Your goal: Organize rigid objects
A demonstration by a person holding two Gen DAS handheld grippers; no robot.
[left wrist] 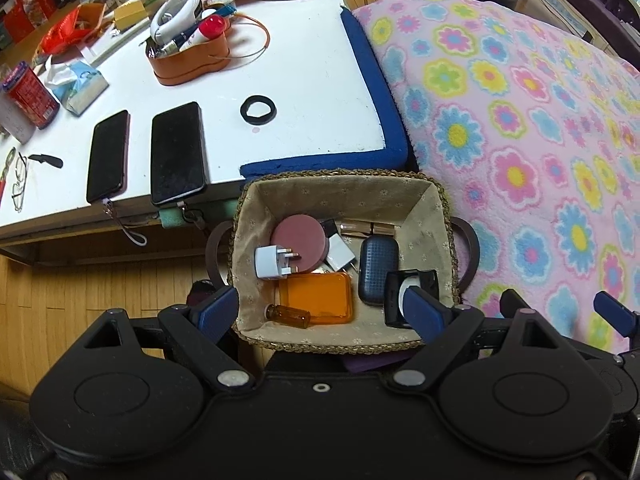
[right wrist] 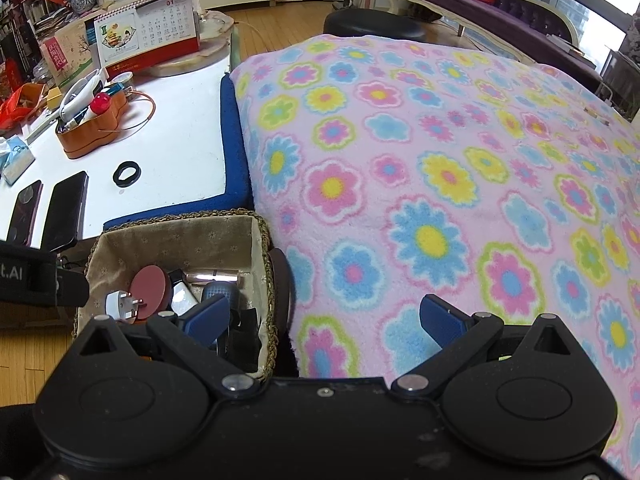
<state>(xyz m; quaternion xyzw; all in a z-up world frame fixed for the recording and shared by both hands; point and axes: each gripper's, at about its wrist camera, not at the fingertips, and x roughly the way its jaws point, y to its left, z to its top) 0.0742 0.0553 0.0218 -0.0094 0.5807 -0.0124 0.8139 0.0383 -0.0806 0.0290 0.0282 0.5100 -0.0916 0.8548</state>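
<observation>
A woven basket [left wrist: 434, 204] with cloth lining stands between the white table and the flowered blanket. In it lie a round pink disc [left wrist: 298, 242], a white plug [left wrist: 272, 262], an orange case [left wrist: 320, 300], a brown vial [left wrist: 288, 315], a dark blue case [left wrist: 378, 270] and a black-and-white compact [left wrist: 402, 298]. My left gripper [left wrist: 322, 312] is open and empty above the basket's near side. My right gripper [right wrist: 326, 320] is open and empty, over the basket's right rim [right wrist: 266, 232] and the blanket [right wrist: 440, 160]. The right gripper's fingers [left wrist: 614, 312] also show in the left wrist view.
On the white table [left wrist: 300, 80] lie two dark phones [left wrist: 176, 152], a black ring [left wrist: 258, 110], an orange heart-shaped box of items [left wrist: 188, 56], a tissue pack [left wrist: 76, 84], a red can [left wrist: 30, 92] and glasses [left wrist: 18, 178]. A desk calendar [right wrist: 148, 36] stands at the back. Wooden floor lies at the left.
</observation>
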